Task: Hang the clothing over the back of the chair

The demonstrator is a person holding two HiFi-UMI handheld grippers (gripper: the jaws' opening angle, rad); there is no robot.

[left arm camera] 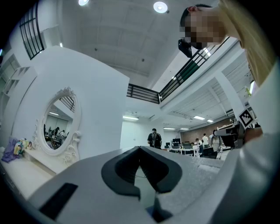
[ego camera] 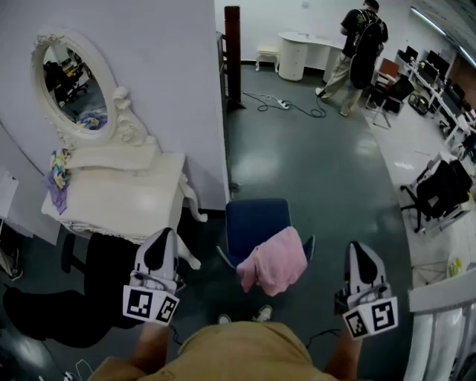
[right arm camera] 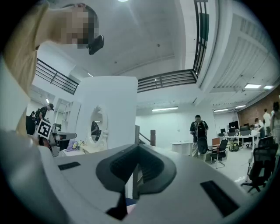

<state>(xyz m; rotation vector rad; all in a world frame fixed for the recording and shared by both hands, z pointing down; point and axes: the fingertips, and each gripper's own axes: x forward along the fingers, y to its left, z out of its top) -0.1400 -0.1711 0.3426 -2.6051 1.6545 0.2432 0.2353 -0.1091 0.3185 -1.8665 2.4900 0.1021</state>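
Head view: pink cloth garment (ego camera: 274, 259) hangs bunched, off-centre, over back of dark blue padded chair (ego camera: 256, 219). Left gripper (ego camera: 164, 233) and right gripper (ego camera: 359, 246) both have jaws pressed together, empty, clear of it. Lopsided weight could slide it off.

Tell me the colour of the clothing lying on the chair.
Pink. The clothing shows best in the head view.

Dark glossy floor (ego camera: 327, 171) stretches ahead of the 2 tongs. Ahead and left of the left tongs (ego camera: 161, 238), a white vanity (ego camera: 119, 197) with an oval mirror (ego camera: 73, 88) stands against a white wall (ego camera: 163, 74). Far ahead are a white desk (ego camera: 312, 45) and a cable (ego camera: 290, 104). A black office chair (ego camera: 439, 190) stands right of the right tongs (ego camera: 361, 249). Ceiling lights (left arm camera: 160, 6) glow overhead.
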